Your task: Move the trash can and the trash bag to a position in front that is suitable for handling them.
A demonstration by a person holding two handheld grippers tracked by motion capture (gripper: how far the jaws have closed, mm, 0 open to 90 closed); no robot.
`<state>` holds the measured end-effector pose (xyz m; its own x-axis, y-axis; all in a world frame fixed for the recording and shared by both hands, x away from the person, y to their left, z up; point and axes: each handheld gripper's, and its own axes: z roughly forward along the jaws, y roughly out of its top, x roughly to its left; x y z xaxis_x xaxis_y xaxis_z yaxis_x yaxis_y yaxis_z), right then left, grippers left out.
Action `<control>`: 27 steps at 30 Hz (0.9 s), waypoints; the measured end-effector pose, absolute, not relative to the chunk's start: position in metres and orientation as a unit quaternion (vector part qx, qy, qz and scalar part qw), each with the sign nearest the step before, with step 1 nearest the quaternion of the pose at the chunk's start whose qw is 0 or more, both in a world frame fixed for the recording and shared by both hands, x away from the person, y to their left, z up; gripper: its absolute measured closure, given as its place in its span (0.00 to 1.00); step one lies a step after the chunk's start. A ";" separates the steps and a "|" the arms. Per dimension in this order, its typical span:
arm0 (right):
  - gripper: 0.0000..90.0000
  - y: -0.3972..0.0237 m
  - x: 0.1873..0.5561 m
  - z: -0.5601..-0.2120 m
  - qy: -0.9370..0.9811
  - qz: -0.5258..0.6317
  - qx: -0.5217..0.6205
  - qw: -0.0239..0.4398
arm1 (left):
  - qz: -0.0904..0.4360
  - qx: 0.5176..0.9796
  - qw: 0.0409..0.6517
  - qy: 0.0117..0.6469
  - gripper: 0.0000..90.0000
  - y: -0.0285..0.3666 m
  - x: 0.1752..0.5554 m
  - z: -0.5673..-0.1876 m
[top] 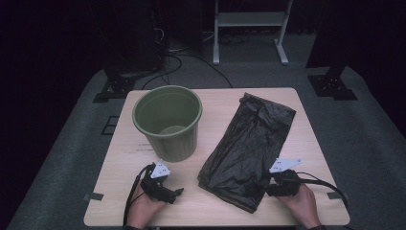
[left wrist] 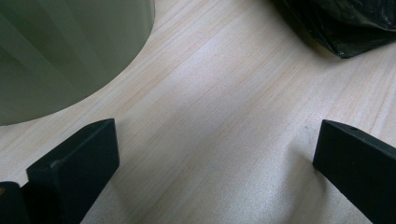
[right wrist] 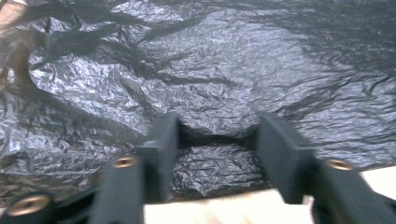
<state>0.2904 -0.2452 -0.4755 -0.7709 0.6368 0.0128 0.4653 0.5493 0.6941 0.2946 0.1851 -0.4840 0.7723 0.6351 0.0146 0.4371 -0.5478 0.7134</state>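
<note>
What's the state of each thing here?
green bin: upright, empty, no liner.
black bag: flat, crumpled on the table.
left gripper: open, nothing between the jaws.
right gripper: part closed, bag edge bunched between the jaws.

In your right gripper view the black bag (right wrist: 233, 70) runs off the top, left and right edges, and a fold bunched between the jaws of your right hand-held gripper (right wrist: 218, 140) is too motion-blurred to tell whether the pads press it. In your left gripper view the green bin (left wrist: 60, 51) is cut by the top and left edges, rim unseen. In the high view your forearms leave at the bottom edge, and the bag hides the right hand-held gripper's jaws.
</note>
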 end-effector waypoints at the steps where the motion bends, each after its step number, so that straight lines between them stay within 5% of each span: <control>1: 0.61 -0.246 0.291 -0.475 0.872 0.355 0.315 0.120 | 0.137 0.869 0.362 0.308 0.00 0.185 0.295 -0.484; 8: 1.00 -0.254 0.290 -0.475 0.869 0.359 0.320 0.118 | 0.137 0.869 0.362 0.309 0.00 0.185 0.295 -0.484; 27: 1.00 -0.304 0.317 -0.471 0.845 0.316 0.395 0.175 | 0.137 0.869 0.362 0.309 0.00 0.185 0.294 -0.484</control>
<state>0.3173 -0.3041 -0.4715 -0.6268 0.7779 -0.0454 0.5566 0.4878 0.6726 0.2945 0.1850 -0.4840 0.7711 0.6365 0.0146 0.4376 -0.5465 0.7140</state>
